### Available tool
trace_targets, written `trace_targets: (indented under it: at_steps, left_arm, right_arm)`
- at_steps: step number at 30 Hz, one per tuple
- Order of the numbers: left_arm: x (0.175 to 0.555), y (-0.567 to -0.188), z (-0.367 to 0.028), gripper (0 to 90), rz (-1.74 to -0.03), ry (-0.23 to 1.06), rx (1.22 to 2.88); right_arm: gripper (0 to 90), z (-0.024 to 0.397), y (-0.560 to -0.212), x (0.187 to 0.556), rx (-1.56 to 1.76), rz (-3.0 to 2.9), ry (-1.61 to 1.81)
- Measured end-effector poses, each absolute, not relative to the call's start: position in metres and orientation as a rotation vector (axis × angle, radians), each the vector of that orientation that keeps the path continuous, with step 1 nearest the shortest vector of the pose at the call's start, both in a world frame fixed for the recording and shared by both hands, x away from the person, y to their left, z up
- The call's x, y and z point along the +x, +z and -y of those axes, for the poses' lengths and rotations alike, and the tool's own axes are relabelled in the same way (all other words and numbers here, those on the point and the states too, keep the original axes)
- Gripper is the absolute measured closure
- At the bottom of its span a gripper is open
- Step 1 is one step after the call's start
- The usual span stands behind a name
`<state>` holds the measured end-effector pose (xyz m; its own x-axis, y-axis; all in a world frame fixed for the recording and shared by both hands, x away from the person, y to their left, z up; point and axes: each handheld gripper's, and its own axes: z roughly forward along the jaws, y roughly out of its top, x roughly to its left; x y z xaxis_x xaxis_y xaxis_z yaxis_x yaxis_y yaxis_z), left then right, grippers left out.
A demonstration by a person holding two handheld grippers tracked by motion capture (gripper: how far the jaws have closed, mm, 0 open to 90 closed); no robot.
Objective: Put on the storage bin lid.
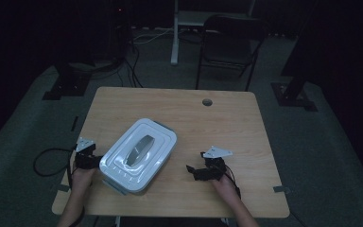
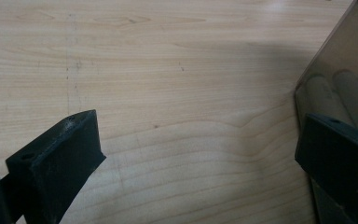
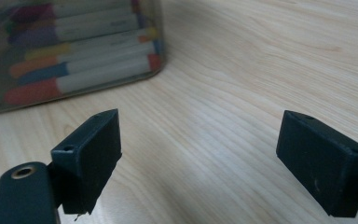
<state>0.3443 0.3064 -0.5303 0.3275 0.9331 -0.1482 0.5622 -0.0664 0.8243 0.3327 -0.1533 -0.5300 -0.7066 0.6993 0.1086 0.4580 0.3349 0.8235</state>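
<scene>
Box (image 1: 138,155), lid on, lies aslant on the table (image 1: 217,123), left of centre, markers (image 3: 74,70) showing through its clear wall. Left gripper (image 1: 96,161) touches its near-left end, jaws wide, empty. Right gripper (image 1: 194,163) stands apart, jaws wide, empty.

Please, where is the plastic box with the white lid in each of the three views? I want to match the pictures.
High view: the box lies left of centre on the wooden table, close beside the left gripper.
Left gripper view: its clear wall is at the right edge, behind the right jaw.
Right gripper view: its clear wall is in the top left corner, with coloured markers inside.
Shared landmark: the pale wood grain of the table.
</scene>
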Motion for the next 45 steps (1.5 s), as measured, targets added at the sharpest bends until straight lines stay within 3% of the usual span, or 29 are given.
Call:
trace_targets:
  at_steps: [18, 25, 45]
  left_arm:
    - [0.319, -0.534, -0.255, 1.0, -1.261, 0.483, 1.858]
    - [0.313, -0.533, -0.232, 1.0, -1.283, 0.515, 1.883]
    - [0.325, -0.530, -0.173, 1.1, -1.179, 0.451, 1.981]
  right_arm:
    - [13.5, 0.147, -0.526, 0.329, 1.098, -2.259, 1.315]
    - [13.5, 0.148, -0.525, 0.331, 1.099, -2.263, 1.323]
    - [13.6, 0.180, -0.522, 0.334, 1.138, -2.226, 1.305]
